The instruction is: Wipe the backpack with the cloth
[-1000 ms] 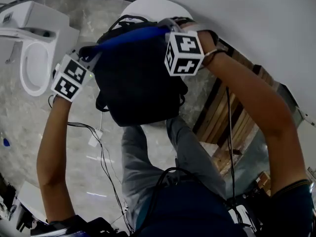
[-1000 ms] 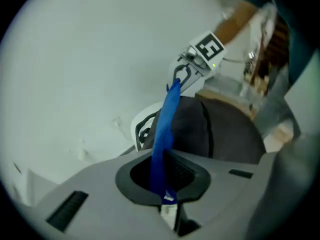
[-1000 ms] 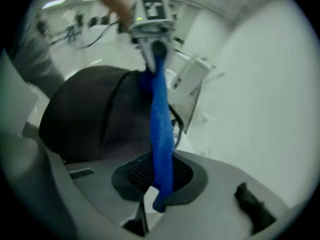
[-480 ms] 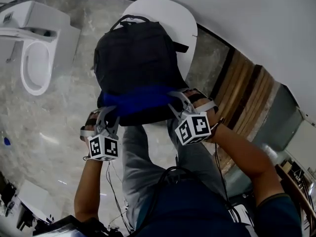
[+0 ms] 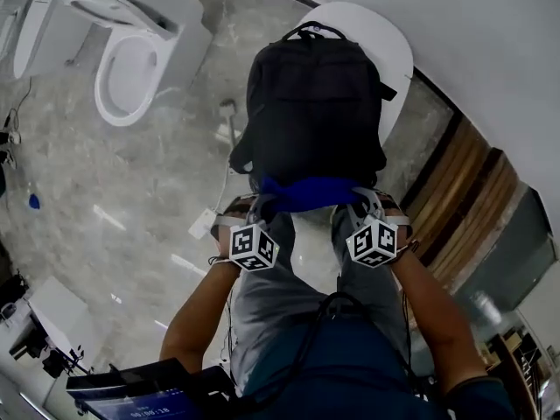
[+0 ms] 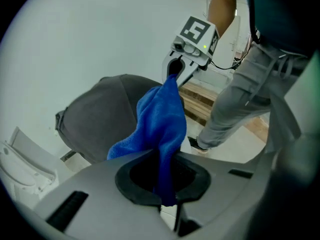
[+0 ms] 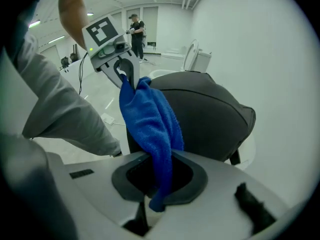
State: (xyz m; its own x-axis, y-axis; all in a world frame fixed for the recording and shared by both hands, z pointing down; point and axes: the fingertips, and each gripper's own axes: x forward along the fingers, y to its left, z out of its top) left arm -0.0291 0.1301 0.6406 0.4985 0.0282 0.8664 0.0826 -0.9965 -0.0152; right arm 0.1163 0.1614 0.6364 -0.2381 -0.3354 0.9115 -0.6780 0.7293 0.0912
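Down the backpack [image 5: 311,103] the cloth [image 5: 306,192] has swept, from the top to the near edge. At far left the toilet [image 5: 131,59] bowl stands open, with nothing visible inside. My left gripper [image 5: 262,205] is clamped on one end of the cloth. The cloth is soft, limp and light, so I judge the ends the right hold. The backpack rests on the white table [image 5: 398,55], looks soft-sided and shut, contents unseen. My right gripper [image 5: 360,203] pinches the other end.

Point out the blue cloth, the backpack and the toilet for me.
blue cloth [image 5: 306,192], head view, middle of its visible span.
backpack [image 5: 315,103], head view, centre of its front panel.
toilet [image 5: 184,24], head view, white body beside the bowl.
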